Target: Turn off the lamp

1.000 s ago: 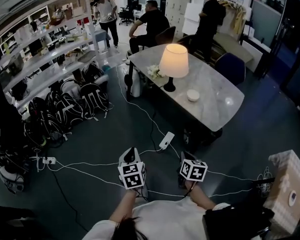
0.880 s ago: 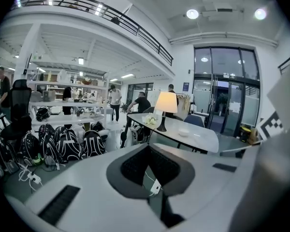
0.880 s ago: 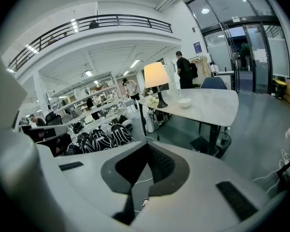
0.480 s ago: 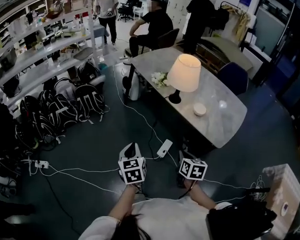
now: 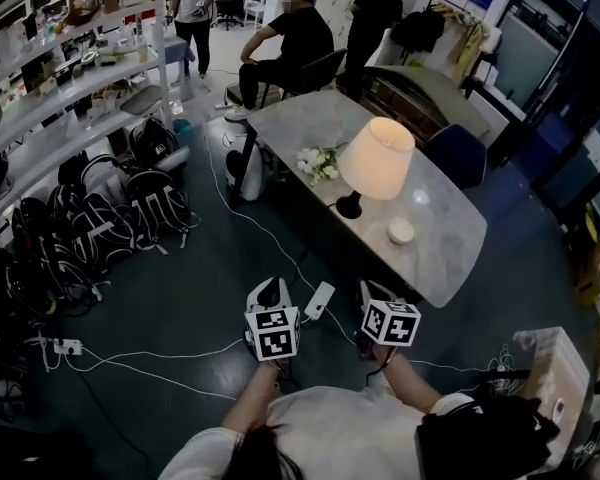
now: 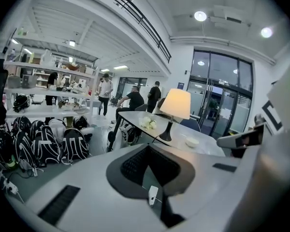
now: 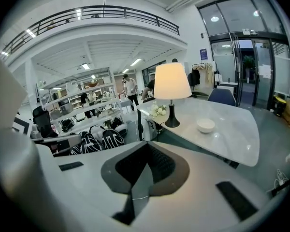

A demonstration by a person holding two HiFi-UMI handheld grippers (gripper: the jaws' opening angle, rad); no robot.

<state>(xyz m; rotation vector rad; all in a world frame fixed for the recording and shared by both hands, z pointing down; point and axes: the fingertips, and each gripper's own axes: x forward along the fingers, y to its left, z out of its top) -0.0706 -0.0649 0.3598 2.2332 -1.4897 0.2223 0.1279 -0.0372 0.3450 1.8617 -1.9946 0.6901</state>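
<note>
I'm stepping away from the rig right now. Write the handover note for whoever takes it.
Left gripper: jaws together, nothing between them.
Right gripper: jaws together, empty.
Both are held over the floor, short of the table, and point toward it.
The lamp stands upright on the table and is lit. A white bowl is beside its base and flowers are on the other side.
Done: nothing on the lamp yet; neither gripper touches it.
Left: get to the table, find the lamp's switch (no view shows it), and turn it off.
</note>
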